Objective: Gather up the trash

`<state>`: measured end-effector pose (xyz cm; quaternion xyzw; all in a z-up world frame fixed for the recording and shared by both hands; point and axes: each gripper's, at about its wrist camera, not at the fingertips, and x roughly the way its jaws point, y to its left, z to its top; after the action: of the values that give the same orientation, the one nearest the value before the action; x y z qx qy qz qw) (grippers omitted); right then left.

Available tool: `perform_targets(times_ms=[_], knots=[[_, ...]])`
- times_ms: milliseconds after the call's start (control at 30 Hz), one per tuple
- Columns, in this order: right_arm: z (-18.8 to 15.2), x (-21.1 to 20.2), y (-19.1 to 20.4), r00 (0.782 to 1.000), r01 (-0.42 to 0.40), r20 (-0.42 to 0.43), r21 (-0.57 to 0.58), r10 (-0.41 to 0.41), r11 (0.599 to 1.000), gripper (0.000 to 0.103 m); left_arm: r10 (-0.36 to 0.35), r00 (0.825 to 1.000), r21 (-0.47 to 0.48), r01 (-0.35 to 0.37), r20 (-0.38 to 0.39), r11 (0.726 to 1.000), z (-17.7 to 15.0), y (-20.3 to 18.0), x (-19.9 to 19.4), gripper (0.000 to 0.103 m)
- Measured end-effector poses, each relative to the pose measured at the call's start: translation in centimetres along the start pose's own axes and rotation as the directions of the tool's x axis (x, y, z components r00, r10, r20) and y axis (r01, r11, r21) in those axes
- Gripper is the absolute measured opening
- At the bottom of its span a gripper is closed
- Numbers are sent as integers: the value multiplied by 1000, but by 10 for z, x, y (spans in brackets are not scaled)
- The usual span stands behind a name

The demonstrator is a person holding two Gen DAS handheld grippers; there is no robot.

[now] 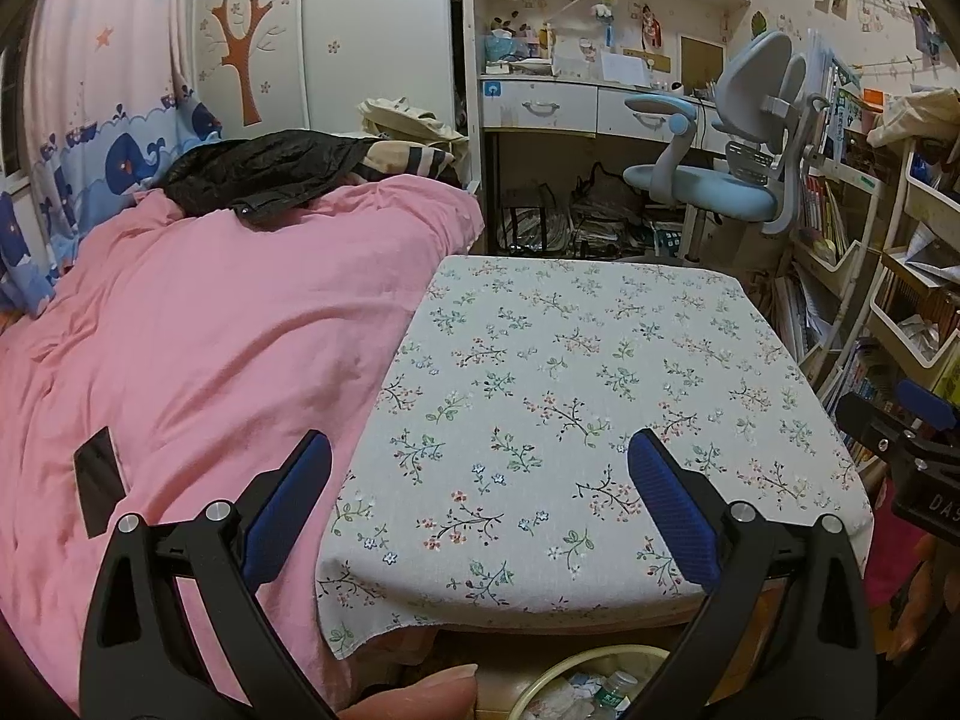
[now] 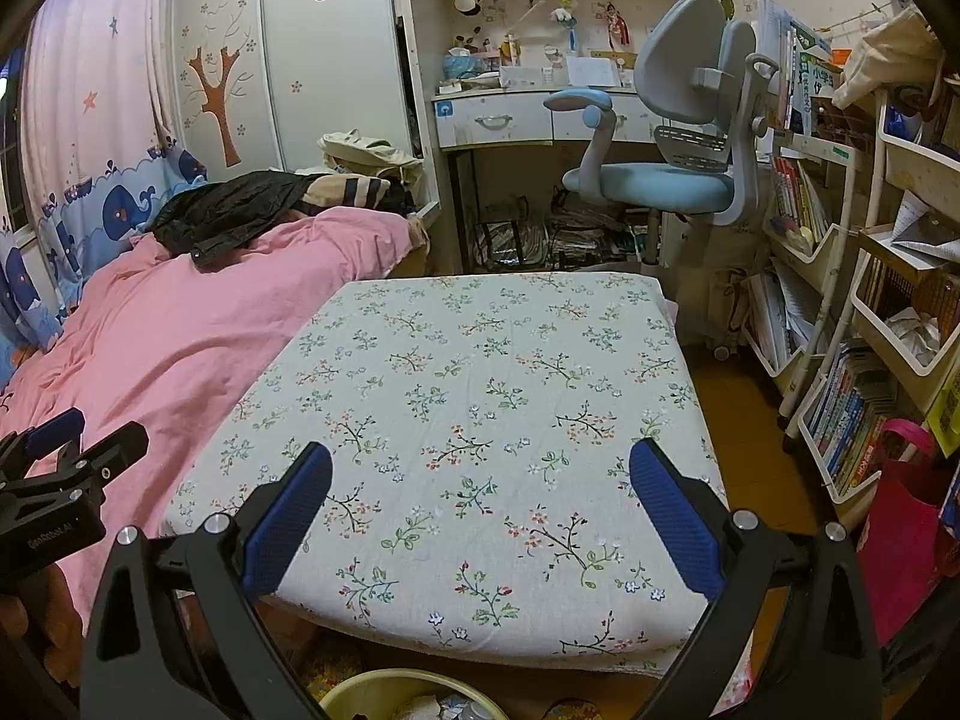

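A yellow-rimmed bin [image 1: 543, 681] sits on the floor below the table's near edge, holding crumpled paper and a plastic bottle [image 1: 615, 690]. The bin [image 2: 384, 687] also shows at the bottom of the right wrist view. My left gripper [image 1: 480, 456] hovers open above the near part of the floral-cloth table [image 1: 576, 360], nothing between its blue pads [image 1: 288, 510]. My right gripper [image 2: 480, 462] is open over the same table [image 2: 480, 360], also holding nothing. No loose trash shows on the cloth. Each gripper appears at the edge of the other's view.
A bed with a pink cover [image 1: 198, 360] adjoins the table's left side, with a black jacket [image 1: 264, 171] and a dark phone [image 1: 99, 480] on it. A blue-grey chair [image 2: 672, 132] and desk stand behind. Book-filled shelves [image 2: 852, 360] and a pink bag [image 2: 906, 516] crowd the right.
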<state>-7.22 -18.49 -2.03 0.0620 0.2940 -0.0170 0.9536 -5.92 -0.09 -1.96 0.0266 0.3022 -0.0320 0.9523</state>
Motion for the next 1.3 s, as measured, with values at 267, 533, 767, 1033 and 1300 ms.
perform_targets(times_ms=[267, 533, 767, 1033, 1300], knots=[[0, 3, 1, 1000, 0, -4, -2, 0, 1000, 95, 0, 1000, 5, 0, 3, 1000, 1, 0, 0, 95], [-1, 6, 3, 1000, 0, -6, -7, 0, 1000, 95, 0, 1000, 4, 0, 8, 1000, 2, 0, 0, 96], [-3, 8, 5, 1000, -1, -11, -11, 1, 1000, 95, 5, 1000, 15, -5, 10, 1000, 3, -2, 1, 96], [-3, 13, 8, 1000, -4, -21, -14, 3, 1000, 95, -51, 999, -55, 50, -9, 997, -1, 6, 10, 96], [5, 45, 5, 994, -3, -111, -49, -3, 999, 95, -9, 1000, -6, 9, -16, 1000, 4, 5, 22, 96]])
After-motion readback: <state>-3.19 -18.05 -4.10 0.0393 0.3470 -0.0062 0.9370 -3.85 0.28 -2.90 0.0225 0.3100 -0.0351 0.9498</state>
